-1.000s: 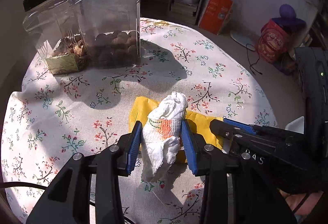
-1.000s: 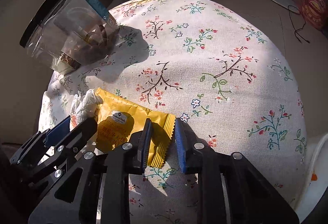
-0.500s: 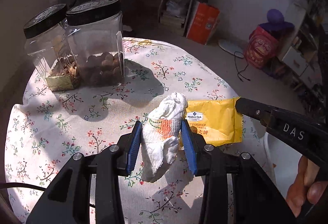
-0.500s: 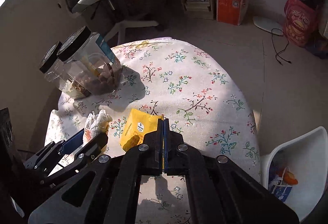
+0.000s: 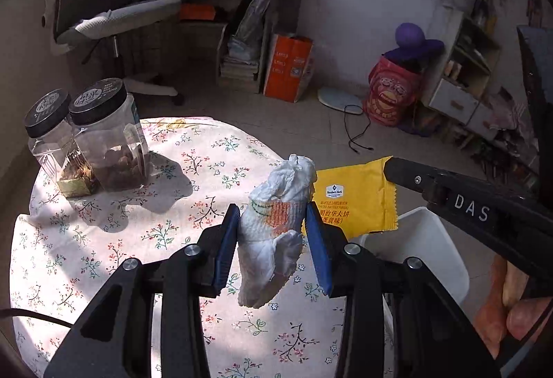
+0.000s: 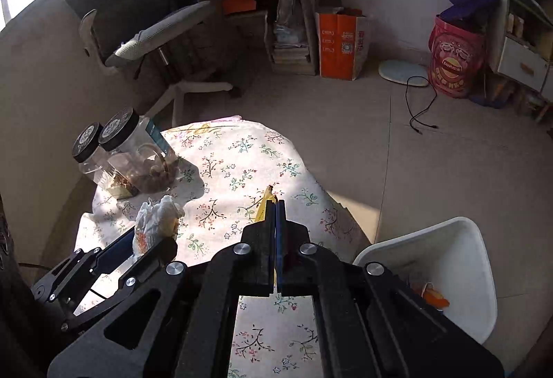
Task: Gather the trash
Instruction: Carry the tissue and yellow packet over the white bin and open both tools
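- Holding both bits of trash off the table now – 1 s ago yellow wrapper (image 5: 356, 201) lay flat on the cloth w/ your right gripper (image 6: 275, 205) spread around its edge; now jaws are pressed together on that edge & wrapper hangs in the air
- Crumpled tissue (image 5: 276, 229) sits pinched betw. blue pads of left gripper (image 5: 273, 239), same grip as before, but raised clear of the tablecloth (image 5: 145, 229) along w/ the wrapper
- Means pick-up looks done for both; what's left, I'd judge, is carrying them over to white bin (image 6: 446, 260) just beside the table on your right & letting go
- Left view shows wrapper's full face & print, right gripper nipping its far corner; bin only a sliver there
- Right view shows wrapper edge-on, barely a yellow strip above the jaws, but gives you the bin's open mouth w/ scraps already inside
- 2 jars (image 5: 93, 139) at far left of table, well apart, not trash
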The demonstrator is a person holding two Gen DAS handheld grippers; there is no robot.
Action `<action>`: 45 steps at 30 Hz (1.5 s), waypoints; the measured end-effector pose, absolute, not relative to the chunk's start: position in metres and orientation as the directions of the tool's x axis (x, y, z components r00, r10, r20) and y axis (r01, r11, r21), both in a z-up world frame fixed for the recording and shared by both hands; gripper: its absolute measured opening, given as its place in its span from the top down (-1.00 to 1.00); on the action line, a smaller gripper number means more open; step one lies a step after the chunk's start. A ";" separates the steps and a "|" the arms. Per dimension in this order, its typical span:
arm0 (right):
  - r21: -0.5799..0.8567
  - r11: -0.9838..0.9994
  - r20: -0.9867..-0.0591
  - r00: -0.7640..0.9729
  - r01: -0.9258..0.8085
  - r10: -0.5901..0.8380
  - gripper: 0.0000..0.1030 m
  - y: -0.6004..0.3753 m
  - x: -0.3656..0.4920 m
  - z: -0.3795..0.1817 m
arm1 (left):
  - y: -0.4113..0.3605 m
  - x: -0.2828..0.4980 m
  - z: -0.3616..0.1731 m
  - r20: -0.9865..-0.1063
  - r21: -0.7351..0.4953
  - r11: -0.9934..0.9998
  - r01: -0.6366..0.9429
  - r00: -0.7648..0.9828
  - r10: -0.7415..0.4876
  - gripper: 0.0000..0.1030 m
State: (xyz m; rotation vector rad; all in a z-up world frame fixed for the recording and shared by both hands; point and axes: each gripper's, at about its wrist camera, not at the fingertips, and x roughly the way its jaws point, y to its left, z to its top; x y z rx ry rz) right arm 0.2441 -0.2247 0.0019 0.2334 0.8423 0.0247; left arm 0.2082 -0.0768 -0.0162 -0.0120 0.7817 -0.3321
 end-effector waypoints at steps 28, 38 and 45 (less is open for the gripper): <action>0.142 0.932 -0.681 0.717 0.333 -0.152 1.00 -0.379 0.134 0.044 | -0.237 0.143 0.005 -0.655 -0.155 0.850 0.503 0.592 -0.469 0.24; 0.141 0.923 -0.705 0.691 0.357 -0.159 1.00 -0.399 0.136 0.033 | -0.255 0.155 -0.028 -0.710 -0.211 0.842 0.496 0.514 -0.481 0.24; 0.124 0.920 -0.755 0.637 0.371 -0.155 0.97 -0.411 0.141 0.017 | -0.265 0.167 -0.056 -0.753 -0.314 0.821 0.477 0.401 -0.521 0.13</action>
